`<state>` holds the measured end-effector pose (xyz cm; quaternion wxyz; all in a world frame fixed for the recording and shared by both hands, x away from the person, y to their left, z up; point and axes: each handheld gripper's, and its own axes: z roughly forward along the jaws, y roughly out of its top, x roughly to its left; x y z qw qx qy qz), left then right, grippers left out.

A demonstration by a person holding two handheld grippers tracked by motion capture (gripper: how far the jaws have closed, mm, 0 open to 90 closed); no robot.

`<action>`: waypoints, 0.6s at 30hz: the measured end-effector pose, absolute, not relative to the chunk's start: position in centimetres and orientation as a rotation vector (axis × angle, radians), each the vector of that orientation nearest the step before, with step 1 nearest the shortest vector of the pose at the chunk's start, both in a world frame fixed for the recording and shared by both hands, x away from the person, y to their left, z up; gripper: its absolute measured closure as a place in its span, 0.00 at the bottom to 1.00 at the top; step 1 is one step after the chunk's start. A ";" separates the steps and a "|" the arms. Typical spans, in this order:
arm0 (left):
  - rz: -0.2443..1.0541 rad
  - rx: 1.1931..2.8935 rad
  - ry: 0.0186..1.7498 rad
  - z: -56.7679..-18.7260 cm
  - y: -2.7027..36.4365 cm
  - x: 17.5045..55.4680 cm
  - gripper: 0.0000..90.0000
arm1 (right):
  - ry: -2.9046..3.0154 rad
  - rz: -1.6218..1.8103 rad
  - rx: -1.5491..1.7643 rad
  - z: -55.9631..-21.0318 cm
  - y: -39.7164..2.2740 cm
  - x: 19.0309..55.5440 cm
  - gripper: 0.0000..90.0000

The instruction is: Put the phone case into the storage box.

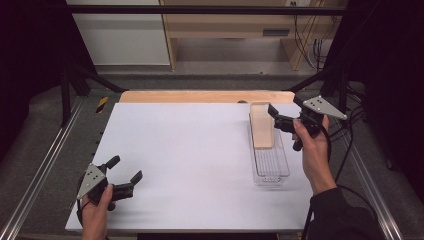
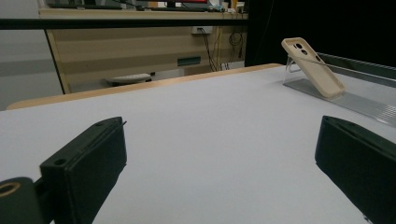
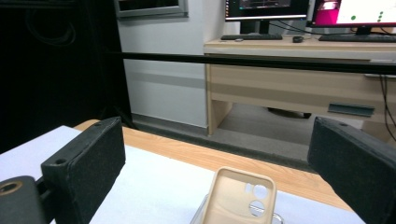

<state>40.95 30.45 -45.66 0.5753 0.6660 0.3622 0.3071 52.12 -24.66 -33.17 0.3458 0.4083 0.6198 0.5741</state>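
High view: my right gripper [image 1: 274, 116] hangs beside the case [image 1: 261, 125], fingers wide open, empty. That case leans upright in the tray's [image 1: 270, 172] far end. Well away, my left gripper [image 1: 125, 169] gapes empty.

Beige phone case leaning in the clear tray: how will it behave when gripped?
The beige phone case is a thin open shell, so probably light and somewhat flexible. It leans on the clear plastic tray, so a nudge may topple it.

Lab or office test bench, framed rig.
White table [image 1: 190, 165] inside black metal frame [image 1: 200, 9]; wooden desk [image 3: 299, 70] behind with lit monitors [image 3: 266, 8], keyboard [image 3: 250, 36], dangling cables [image 1: 305, 35].
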 end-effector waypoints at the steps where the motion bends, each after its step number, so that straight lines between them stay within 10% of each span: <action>1: 0.719 1.560 0.848 -45.7 30.4 40.9 0.02 | 1.612 1.498 1.054 -33.1 -24.7 51.9 0.05; 18: 0.718 1.577 0.840 -45.7 30.1 40.9 0.02 | 1.583 1.533 1.007 -32.7 -25.5 49.4 0.05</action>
